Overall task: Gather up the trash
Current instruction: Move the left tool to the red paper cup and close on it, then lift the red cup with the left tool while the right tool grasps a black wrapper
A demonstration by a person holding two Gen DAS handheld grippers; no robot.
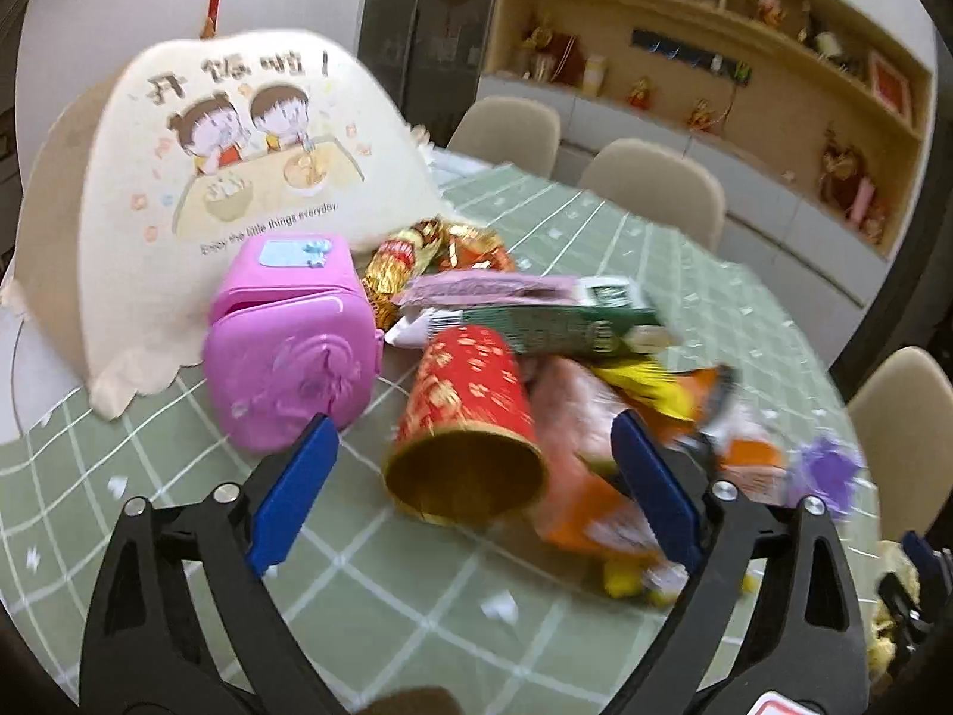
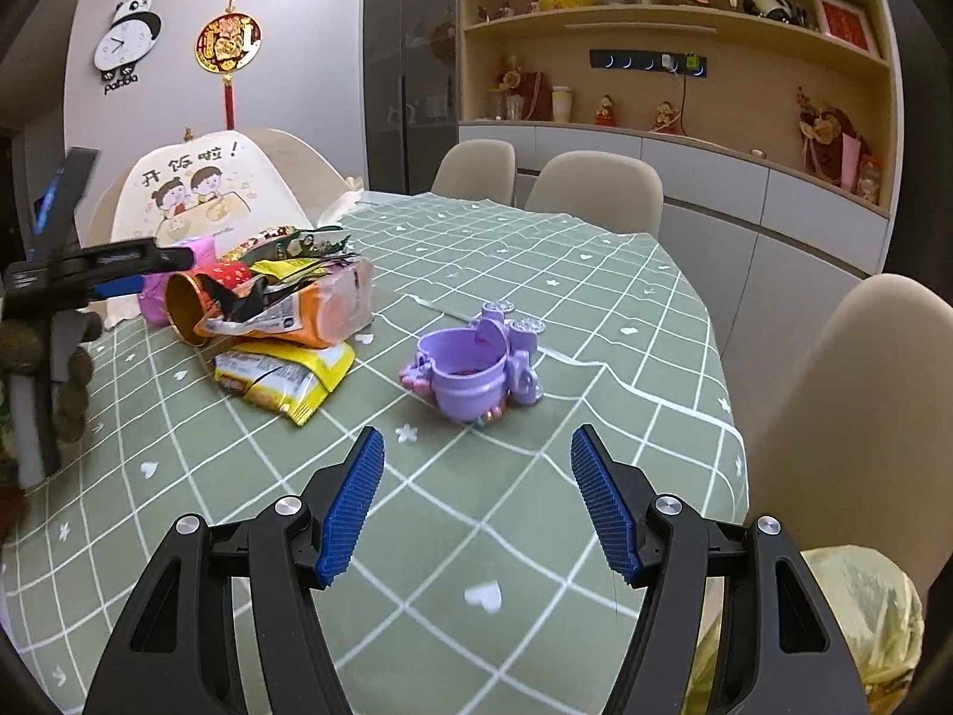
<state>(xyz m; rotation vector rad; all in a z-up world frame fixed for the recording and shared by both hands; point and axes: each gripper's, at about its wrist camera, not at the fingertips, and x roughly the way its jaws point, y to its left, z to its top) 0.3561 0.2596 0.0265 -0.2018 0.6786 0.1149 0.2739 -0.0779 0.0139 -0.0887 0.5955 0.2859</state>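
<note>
The left gripper (image 1: 470, 453), its jaws spread wide and holding nothing, was much nearer than the equally spread right gripper (image 2: 476, 453) to the red tube (image 1: 467, 417), which lay at 12 o'clock on the table (image 1: 178, 476), open end toward it.

We see bare tablecloth (image 2: 476, 512) before the right gripper (image 2: 476, 471); a purple toy (image 2: 470, 369) blocks twelve o'clock, the trash pile (image 2: 280, 310) ten.
</note>
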